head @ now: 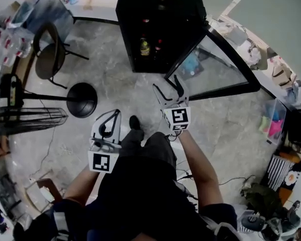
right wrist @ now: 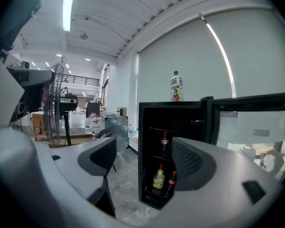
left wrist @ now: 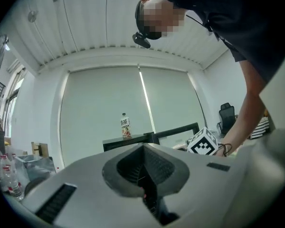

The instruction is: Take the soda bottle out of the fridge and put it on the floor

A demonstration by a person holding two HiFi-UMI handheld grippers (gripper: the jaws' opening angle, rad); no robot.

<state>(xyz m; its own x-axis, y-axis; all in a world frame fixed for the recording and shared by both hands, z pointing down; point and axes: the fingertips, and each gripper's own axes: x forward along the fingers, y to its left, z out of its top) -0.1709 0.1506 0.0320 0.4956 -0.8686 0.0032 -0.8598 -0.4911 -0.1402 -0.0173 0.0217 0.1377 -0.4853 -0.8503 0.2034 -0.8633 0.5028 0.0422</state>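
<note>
Fridge (head: 140, 14) ahead of me, its door (head: 218, 67) swung open to the right, and the sodas stand upright inside. I count two dark, red-capped ones. One soda bottle (right wrist: 171, 180) is on the bottom shelf, just beside a yellow bottle (right wrist: 158, 178) on its left; I cannot tell whether they touch. A second soda (right wrist: 164, 139) stands alone on the shelf above. A fourth bottle, a tea bottle (right wrist: 176, 87), stands outside on the fridge's top. No bottle is on the floor (head: 115, 84) yet.

My right gripper (right wrist: 145, 156) is the nearer one. It points about level at the open compartment, fingers spread wide with nothing between them. The bottles are straight ahead, well apart from the tips. My left gripper (left wrist: 143, 169) hangs close to my body, tilted up toward the ceiling, fingers pressed together and empty.

So I judge the reach falls to the right: forward and a little down, one finger either side of the upright bottle, closing across its width.
</note>
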